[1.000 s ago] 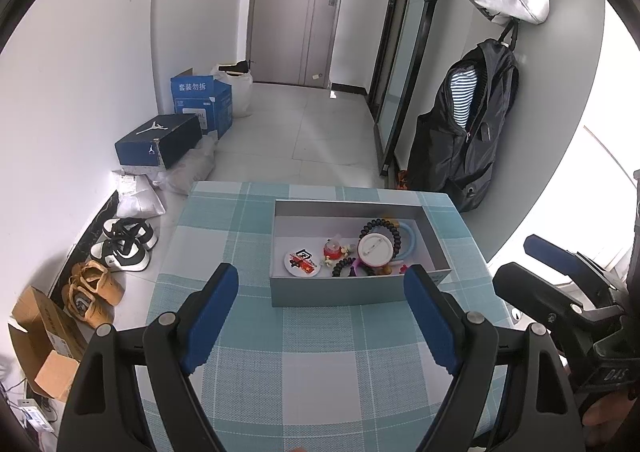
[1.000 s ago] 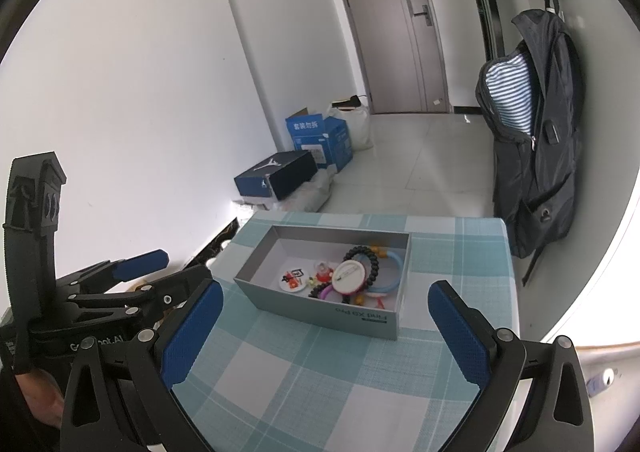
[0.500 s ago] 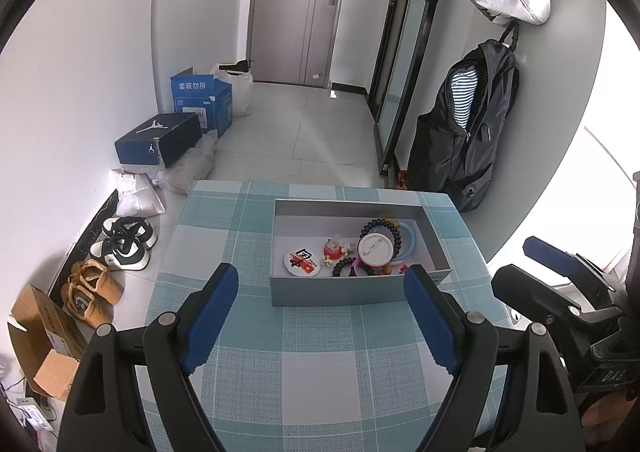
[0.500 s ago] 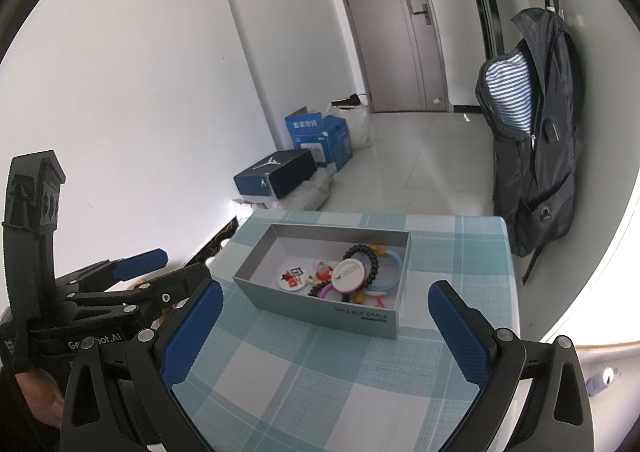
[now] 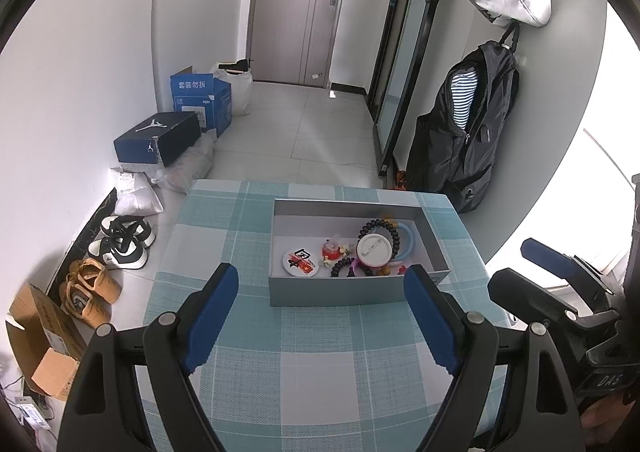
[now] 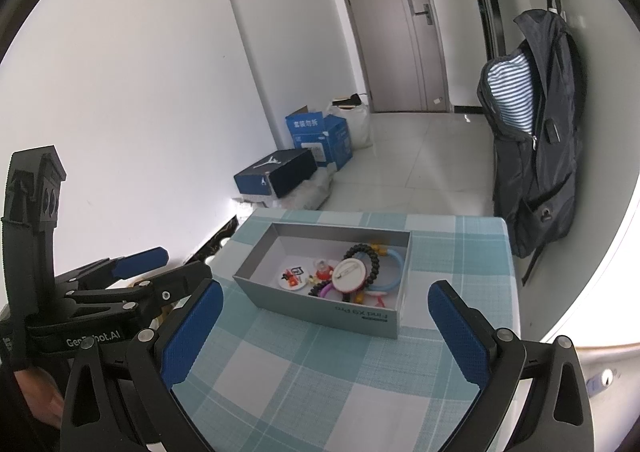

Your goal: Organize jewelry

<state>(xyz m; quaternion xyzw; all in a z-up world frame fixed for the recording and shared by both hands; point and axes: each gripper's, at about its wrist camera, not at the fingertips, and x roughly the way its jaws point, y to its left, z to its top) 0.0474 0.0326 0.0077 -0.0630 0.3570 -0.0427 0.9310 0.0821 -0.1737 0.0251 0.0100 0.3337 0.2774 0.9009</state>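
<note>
left claw (image 5: pixel 320 292) wide, empty | right claw (image 6: pixel 324 308) wide, empty | grey box (image 5: pixel 340 294) ahead, unobstructed | backpack (image 5: pixel 468 140) beyond

floor: 2 pairs of shoes (image 5: pixel 120 240) | wall: black backpack (image 5: pixel 468 136) | far: grey door (image 5: pixel 296 8)

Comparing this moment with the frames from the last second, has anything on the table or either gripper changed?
Nothing visibly changed. The left gripper and right gripper hover open and empty short of the grey box on the checked tablecloth, and the badges, beaded bracelet and other trinkets lie in the box as before.
</note>
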